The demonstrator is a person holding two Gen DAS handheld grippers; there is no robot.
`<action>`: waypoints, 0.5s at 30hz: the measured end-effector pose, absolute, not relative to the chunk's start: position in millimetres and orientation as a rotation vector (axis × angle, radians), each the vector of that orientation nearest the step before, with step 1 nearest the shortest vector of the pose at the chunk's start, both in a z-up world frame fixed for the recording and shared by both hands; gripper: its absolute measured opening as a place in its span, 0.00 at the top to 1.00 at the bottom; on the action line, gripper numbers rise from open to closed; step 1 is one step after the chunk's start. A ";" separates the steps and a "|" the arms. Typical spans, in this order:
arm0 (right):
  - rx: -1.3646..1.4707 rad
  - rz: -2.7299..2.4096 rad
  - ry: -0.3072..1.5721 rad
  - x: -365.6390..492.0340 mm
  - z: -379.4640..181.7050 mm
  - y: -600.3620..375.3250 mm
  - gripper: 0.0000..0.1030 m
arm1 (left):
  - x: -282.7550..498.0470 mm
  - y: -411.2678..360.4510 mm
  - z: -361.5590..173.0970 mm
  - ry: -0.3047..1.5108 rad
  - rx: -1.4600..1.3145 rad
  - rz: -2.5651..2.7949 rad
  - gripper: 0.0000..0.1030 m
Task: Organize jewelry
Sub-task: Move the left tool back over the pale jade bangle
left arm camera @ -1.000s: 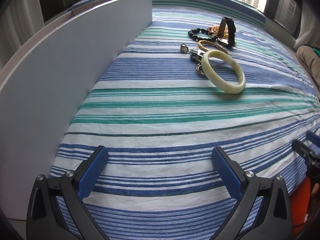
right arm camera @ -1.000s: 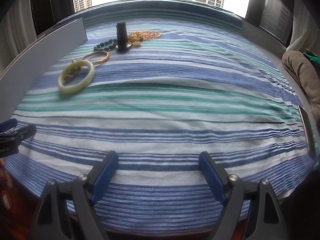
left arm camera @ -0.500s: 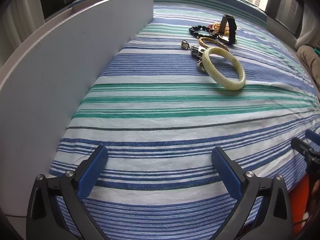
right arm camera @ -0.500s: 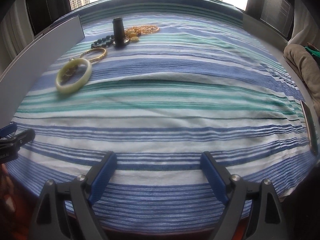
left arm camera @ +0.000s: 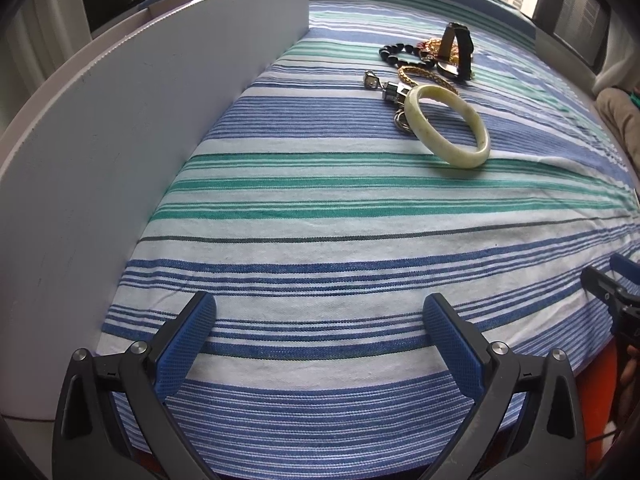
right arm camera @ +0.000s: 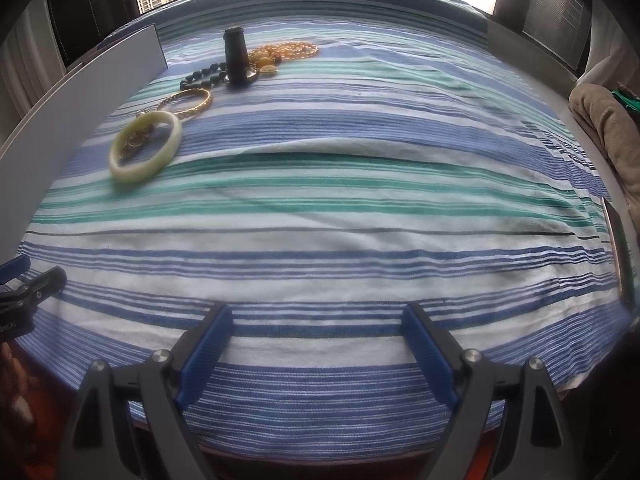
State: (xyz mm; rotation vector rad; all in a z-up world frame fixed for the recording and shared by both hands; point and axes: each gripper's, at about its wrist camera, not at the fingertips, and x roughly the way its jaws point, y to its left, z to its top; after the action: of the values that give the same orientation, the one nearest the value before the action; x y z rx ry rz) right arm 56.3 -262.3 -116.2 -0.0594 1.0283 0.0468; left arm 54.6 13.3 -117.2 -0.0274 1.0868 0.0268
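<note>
The left gripper [left arm camera: 320, 328] has its jaws spread wide with nothing between them, hovering over the near edge of the striped cloth [left arm camera: 340, 240]. The right gripper [right arm camera: 318, 334] is the same: jaws apart, empty, low over the near stripes.

Beyond them the cloth is bare up to the jewelry, which lies in a loose cluster toward the far left, near the end of the white board [left arm camera: 120, 128] standing along the left side. Nearest is the pale green bangle [left arm camera: 446, 130], one side propped on small metal pieces [left arm camera: 386, 90], so it sits tilted. Just behind it lies a thin gold bangle [right arm camera: 188, 102], then a string of dark beads [left arm camera: 394, 54], an upright black watch [right arm camera: 237, 56] and amber beads [right arm camera: 286, 50].

The step in hand looks like a first reach, and the green bangle is the likely target, being closest to the left gripper. To do it well, bring one finger inside the ring and the other outside, pinching across the band on its raised side (the propped edge gives clearance above the cloth). Close gently; the smooth band may slip or roll. Lift straight up so the metal pieces beneath are not dragged along. Where the pieces should go is not visible here.
</note>
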 end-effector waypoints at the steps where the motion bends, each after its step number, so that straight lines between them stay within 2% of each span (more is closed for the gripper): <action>1: -0.061 0.050 1.025 56.5 -116.2 -262.4 0.14 | 54.5 13.5 -117.1 1.091 -0.028 0.025 0.00; 15: -0.096 0.115 0.994 52.0 -116.2 -264.7 0.13 | 59.7 11.8 -117.1 1.106 -0.004 -0.001 0.01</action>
State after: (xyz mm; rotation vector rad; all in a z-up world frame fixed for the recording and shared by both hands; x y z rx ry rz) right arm 52.0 -264.7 -116.2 -0.0958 0.9942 0.1149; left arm 59.7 11.8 -117.1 -0.0044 1.1063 -0.0013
